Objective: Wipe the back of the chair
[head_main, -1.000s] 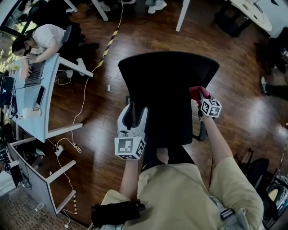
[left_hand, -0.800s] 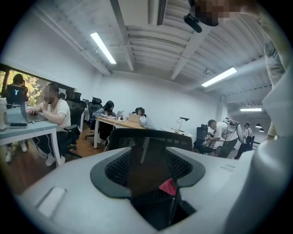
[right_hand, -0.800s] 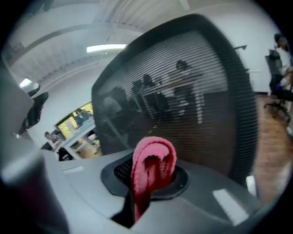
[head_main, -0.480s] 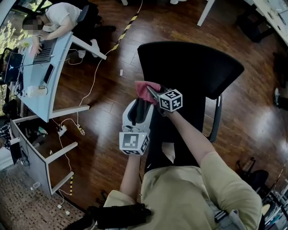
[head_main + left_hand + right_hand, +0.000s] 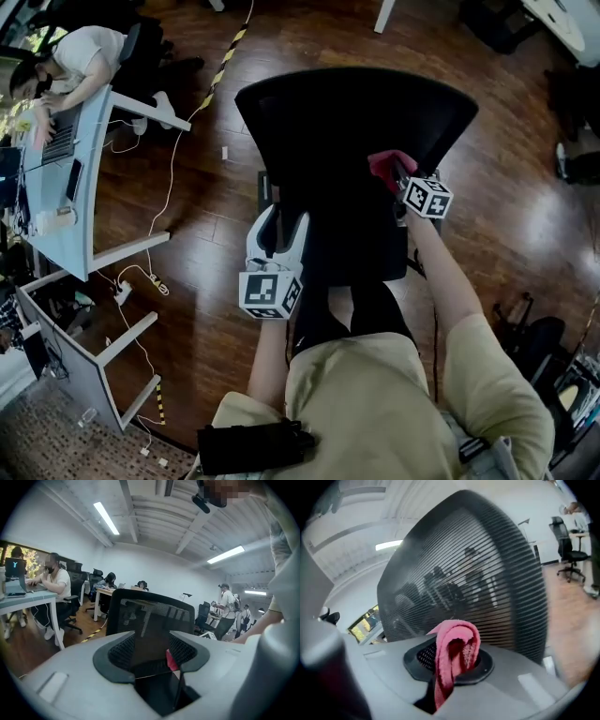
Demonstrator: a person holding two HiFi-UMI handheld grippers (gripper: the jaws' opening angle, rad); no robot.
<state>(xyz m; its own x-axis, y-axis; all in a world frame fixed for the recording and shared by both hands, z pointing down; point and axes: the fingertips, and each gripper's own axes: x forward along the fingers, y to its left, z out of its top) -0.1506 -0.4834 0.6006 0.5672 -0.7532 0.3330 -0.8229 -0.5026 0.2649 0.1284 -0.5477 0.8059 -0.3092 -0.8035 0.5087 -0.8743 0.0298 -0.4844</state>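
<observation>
A black office chair with a mesh back point(image 5: 356, 112) stands in front of me on the wooden floor. My right gripper point(image 5: 396, 173) is shut on a pink cloth point(image 5: 385, 162) and holds it against the right part of the chair back. In the right gripper view the cloth point(image 5: 454, 651) bulges out between the jaws, right in front of the mesh point(image 5: 473, 573). My left gripper point(image 5: 276, 232) sits at the chair's left side, its jaws closed on a dark flat part of the chair point(image 5: 150, 634). The pink cloth point(image 5: 171, 660) peeks past that part.
A light desk point(image 5: 70, 220) stands at the left, where a person point(image 5: 75, 52) works at a laptop. Cables and a power strip point(image 5: 125, 292) lie on the floor beside it. A second desk frame point(image 5: 89, 366) is at the lower left. Yellow-black tape point(image 5: 222, 58) runs across the floor.
The right gripper carried the pink cloth from the right edge of the back across to its left side, then back to the right. The left gripper kept its hold on the chair.
</observation>
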